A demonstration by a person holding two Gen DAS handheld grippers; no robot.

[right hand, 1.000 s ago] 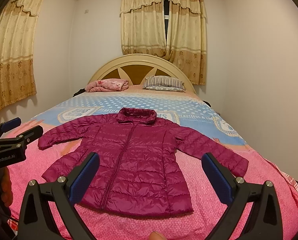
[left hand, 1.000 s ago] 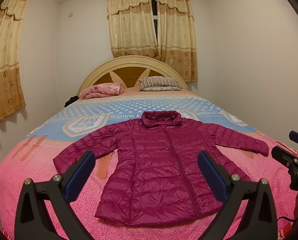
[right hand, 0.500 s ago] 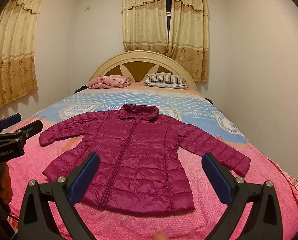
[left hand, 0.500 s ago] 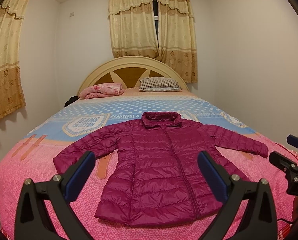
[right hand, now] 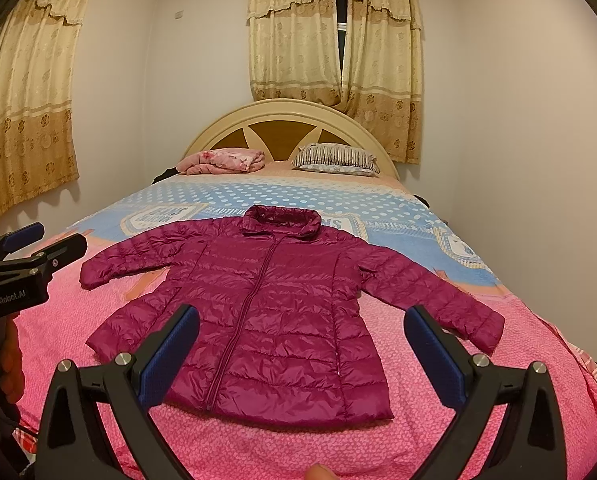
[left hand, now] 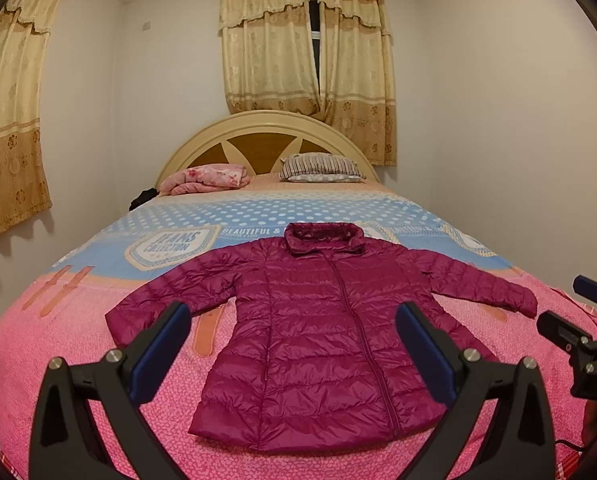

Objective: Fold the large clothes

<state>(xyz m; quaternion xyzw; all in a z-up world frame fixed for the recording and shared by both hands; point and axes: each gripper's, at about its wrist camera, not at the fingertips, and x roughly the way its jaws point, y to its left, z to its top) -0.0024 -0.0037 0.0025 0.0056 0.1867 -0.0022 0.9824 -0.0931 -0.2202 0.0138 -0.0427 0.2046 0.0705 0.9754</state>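
1. A magenta quilted puffer jacket point(left hand: 322, 336) is lying flat and face up on the pink-and-blue patterned bedspread point(left hand: 78, 320), collar pointing toward the headboard, both sleeves spreading outward, front zipper closed.
2. The left gripper point(left hand: 294, 340) is hovering above the foot of the bed with its blue-padded fingers point(left hand: 160, 350) standing wide apart, holding nothing and touching nothing.
3. The right gripper point(right hand: 300, 344) is likewise hovering with its fingers spread wide, nothing between them; the jacket's hem is showing in the gap.
4. Each gripper is appearing at the edge of the other's view, well apart, one flanking each side of the jacket.
5. A folded pink floral blanket point(left hand: 206, 178) and a striped pillow point(left hand: 320, 166) are resting at the head of the bed, near the cream arched wooden headboard point(left hand: 266, 136), well apart from the jacket.
6. Beige floral curtains point(left hand: 302, 44) are hanging behind the headboard; a second beige curtain panel point(left hand: 10, 112) is hanging on the left wall.
7. A dark item point(left hand: 142, 198) is sitting at the bed's far left edge; its nature cannot be told.
8. Nothing is lying on the jacket or standing between it and the grippers.
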